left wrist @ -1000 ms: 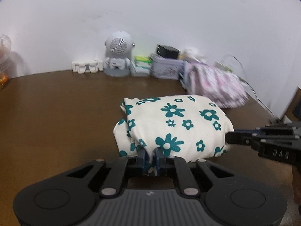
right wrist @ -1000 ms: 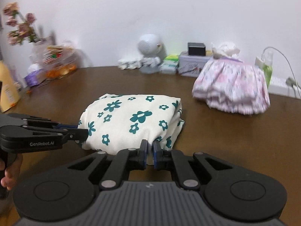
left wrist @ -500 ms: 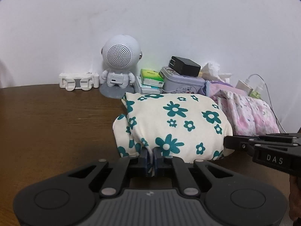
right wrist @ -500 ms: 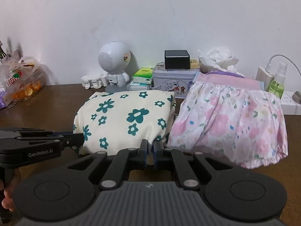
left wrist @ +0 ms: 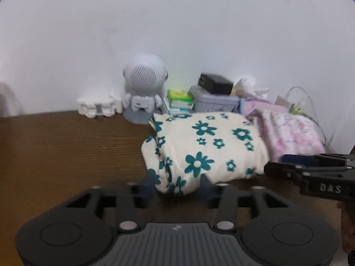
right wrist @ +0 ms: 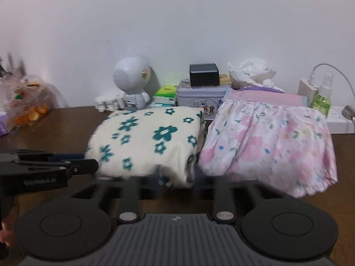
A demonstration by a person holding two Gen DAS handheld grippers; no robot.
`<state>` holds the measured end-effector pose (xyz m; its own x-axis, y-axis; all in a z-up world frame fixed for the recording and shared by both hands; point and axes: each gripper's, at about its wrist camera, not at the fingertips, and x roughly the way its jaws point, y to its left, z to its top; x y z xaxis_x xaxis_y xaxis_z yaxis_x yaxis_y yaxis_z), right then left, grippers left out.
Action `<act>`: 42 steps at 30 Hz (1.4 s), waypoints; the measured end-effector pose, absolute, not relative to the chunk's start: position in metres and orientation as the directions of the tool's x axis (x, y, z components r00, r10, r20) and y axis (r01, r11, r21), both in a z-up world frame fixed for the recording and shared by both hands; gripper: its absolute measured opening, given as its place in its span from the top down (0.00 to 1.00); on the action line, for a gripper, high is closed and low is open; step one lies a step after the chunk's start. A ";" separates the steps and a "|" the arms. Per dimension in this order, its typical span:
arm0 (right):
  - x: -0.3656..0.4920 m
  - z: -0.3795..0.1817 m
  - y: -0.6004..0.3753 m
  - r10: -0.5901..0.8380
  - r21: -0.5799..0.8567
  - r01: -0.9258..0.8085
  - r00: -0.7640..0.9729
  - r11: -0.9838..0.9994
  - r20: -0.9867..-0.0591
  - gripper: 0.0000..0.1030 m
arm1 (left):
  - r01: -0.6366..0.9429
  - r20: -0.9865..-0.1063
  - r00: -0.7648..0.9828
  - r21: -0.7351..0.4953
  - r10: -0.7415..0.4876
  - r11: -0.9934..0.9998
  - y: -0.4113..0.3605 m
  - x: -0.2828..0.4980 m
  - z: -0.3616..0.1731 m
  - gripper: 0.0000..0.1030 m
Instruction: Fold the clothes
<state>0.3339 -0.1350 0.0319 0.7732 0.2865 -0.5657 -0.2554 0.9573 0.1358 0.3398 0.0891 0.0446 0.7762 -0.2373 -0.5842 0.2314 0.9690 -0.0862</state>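
A folded cream garment with teal flowers (left wrist: 206, 150) (right wrist: 146, 146) lies on the brown table (left wrist: 66, 150), next to a folded pink floral garment (right wrist: 270, 141) (left wrist: 290, 128). My left gripper (left wrist: 177, 187) is open, its fingers on either side of the cream garment's near left corner. My right gripper (right wrist: 176, 180) is open at the garment's near right corner, beside the pink garment. Each gripper also shows in the other's view: the right gripper in the left wrist view (left wrist: 286, 166), the left gripper in the right wrist view (right wrist: 84, 163).
Along the back wall stand a white round-headed robot speaker (left wrist: 143, 90), a white plastic piece (left wrist: 99, 107), tissue packs (left wrist: 178, 99), a tin box (right wrist: 199, 99) with a black box on it, a power strip (right wrist: 339, 119) and a spray bottle (right wrist: 322, 97). A bag of oranges (right wrist: 28, 110) sits at left.
Both grippers carried the cream garment toward the back wall and set it beside the pink one. Both then opened and let go of its near corners.
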 end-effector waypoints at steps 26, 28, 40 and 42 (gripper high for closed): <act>-0.003 0.004 -0.203 0.024 0.022 -0.014 0.809 1.000 -0.588 0.00 | 0.025 -0.614 0.789 0.001 -0.019 1.000 0.022 0.009 0.012 0.00; -0.007 0.001 -0.202 0.038 0.043 -0.016 0.811 0.999 -0.584 0.00 | 0.004 -0.620 0.785 -0.008 -0.008 1.000 0.021 0.010 0.010 0.00; -0.008 -0.009 -0.192 -0.013 0.011 0.026 0.776 1.000 -0.631 0.00 | 0.049 -0.639 0.769 0.024 -0.023 0.998 0.003 0.016 0.001 0.00; -0.008 -0.010 -0.190 0.001 0.011 0.007 0.776 1.000 -0.630 0.00 | 0.044 -0.639 0.769 0.024 -0.018 0.999 0.003 0.014 0.001 0.00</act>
<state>-0.0081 -0.1899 -0.0098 0.7765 0.0012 -0.6301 0.0073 0.9999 0.0110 0.0142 0.0028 0.0006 0.7691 -0.0184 -0.6389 0.0436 0.9988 0.0237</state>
